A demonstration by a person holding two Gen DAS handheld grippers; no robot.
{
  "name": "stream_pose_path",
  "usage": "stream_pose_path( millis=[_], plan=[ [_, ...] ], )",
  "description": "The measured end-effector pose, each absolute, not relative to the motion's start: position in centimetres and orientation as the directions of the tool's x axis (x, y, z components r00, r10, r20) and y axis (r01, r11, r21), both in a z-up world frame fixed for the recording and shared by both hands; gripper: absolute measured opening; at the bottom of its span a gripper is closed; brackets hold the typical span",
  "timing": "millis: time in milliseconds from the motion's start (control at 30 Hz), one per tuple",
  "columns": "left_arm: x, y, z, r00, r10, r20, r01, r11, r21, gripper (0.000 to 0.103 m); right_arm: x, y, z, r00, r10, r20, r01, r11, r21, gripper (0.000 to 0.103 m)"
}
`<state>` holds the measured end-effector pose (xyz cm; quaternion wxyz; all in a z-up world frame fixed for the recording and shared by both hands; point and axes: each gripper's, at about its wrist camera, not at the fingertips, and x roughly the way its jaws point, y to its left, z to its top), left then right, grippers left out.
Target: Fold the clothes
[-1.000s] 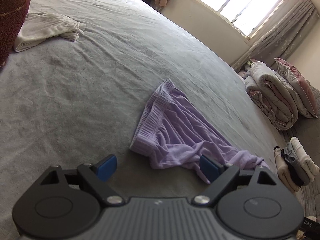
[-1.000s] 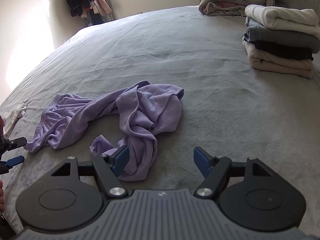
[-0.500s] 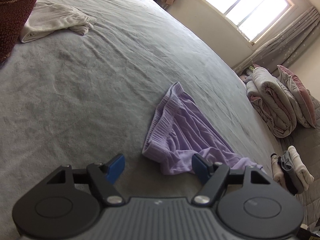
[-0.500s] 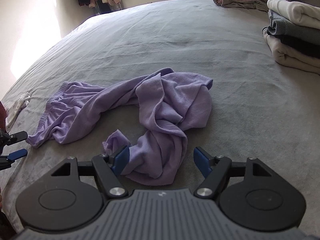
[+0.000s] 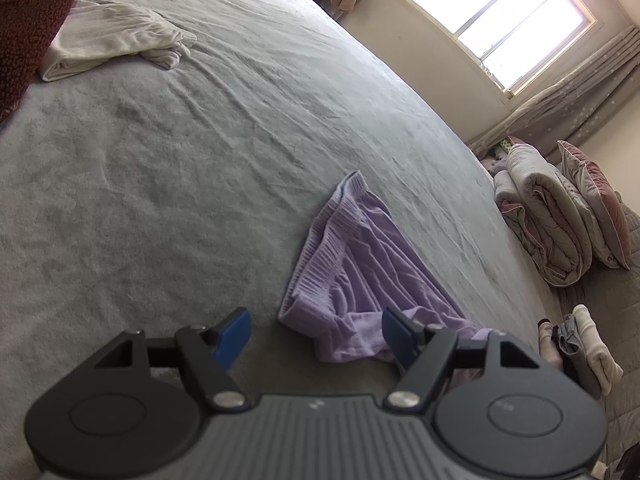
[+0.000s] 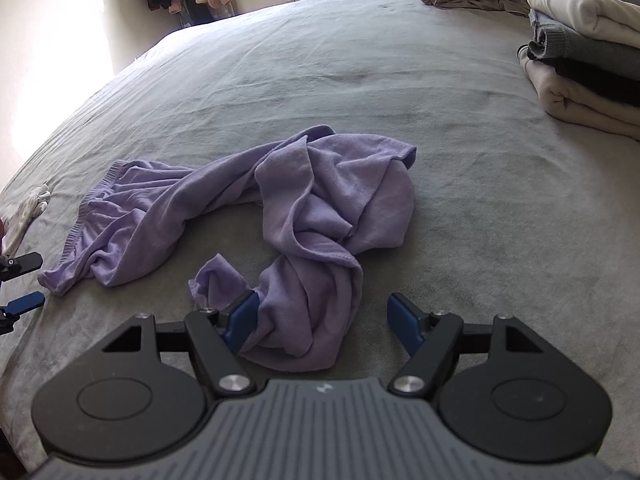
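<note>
A lilac garment (image 6: 312, 200) with a ribbed waistband (image 5: 320, 256) lies crumpled on the grey bed (image 5: 180, 168). My left gripper (image 5: 316, 330) hovers open at the waistband's near corner, which shows between the blue pads without either pad pressing it. Seen from the right wrist, the left gripper (image 6: 22, 284) sits at the left edge, its tips just short of that corner. My right gripper (image 6: 324, 318) is open over the twisted leg end of the garment. That bunch of cloth lies between its fingers, against the left pad (image 6: 242, 316) and apart from the right one.
A white garment (image 5: 112, 44) lies at the bed's far left, beside something dark red and knitted (image 5: 32, 20). A stack of folded clothes (image 6: 588, 60) stands to the right. A rolled duvet (image 5: 540, 220) and a pillow (image 5: 596, 204) lie beyond it.
The left jaws have narrowed a little and that wrist has rolled slightly. The right gripper has come forward and down, so the twisted leg end now lies between its fingers.
</note>
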<state>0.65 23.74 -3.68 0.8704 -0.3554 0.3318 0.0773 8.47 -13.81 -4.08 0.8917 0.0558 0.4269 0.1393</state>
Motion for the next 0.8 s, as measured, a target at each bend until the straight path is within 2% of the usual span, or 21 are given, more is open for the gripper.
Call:
stream_pose_path(
  millis=[233, 400, 533, 633, 667, 700, 733, 767, 800],
  plan=[
    [-0.1, 25.0, -3.7, 0.775, -0.092, -0.625, -0.408, 0.682, -0.607, 0.073, 8.0, -14.8, -3.1, 0.614, 0.308, -0.727, -0.195, 0.951, 0.239, 0.074],
    [-0.3, 25.5, -4.4, 0.781, -0.129, -0.610, -0.422, 0.612, -0.669, 0.073, 8.4, -15.9, -3.1, 0.616, 0.303, -0.727, -0.151, 0.951, 0.268, 0.074],
    [0.2, 24.6, -4.3, 0.781, -0.141, -0.609, -0.413, 0.615, -0.672, 0.072, 8.3, -15.7, -3.0, 0.613, 0.313, -0.725, -0.157, 0.948, 0.277, 0.074],
    [0.8, 24.1, -4.4, 0.782, -0.157, -0.602, -0.402, 0.611, -0.682, 0.070, 8.2, -15.5, -3.0, 0.615, 0.319, -0.721, -0.174, 0.947, 0.271, 0.072],
    [0.9, 23.9, -4.4, 0.783, -0.155, -0.603, -0.405, 0.609, -0.682, 0.069, 8.2, -15.4, -3.0, 0.615, 0.322, -0.720, -0.180, 0.946, 0.269, 0.068],
    [1.1, 23.8, -4.5, 0.783, -0.150, -0.603, -0.409, 0.607, -0.682, 0.064, 8.2, -15.3, -3.1, 0.613, 0.325, -0.720, -0.186, 0.945, 0.268, 0.061],
    [1.2, 23.8, -4.6, 0.784, -0.135, -0.606, -0.420, 0.604, -0.678, 0.056, 8.3, -15.1, -3.4, 0.607, 0.327, -0.724, -0.190, 0.945, 0.267, 0.057],
    [1.3, 23.8, -4.7, 0.784, -0.121, -0.609, -0.431, 0.600, -0.674, 0.049, 8.4, -15.0, -3.8, 0.597, 0.328, -0.732, -0.193, 0.945, 0.265, 0.047],
    [1.3, 23.9, -4.8, 0.784, -0.108, -0.611, -0.440, 0.597, -0.671, 0.035, 8.5, -14.9, -4.2, 0.588, 0.327, -0.740, -0.195, 0.945, 0.263, 0.041]
  ],
)
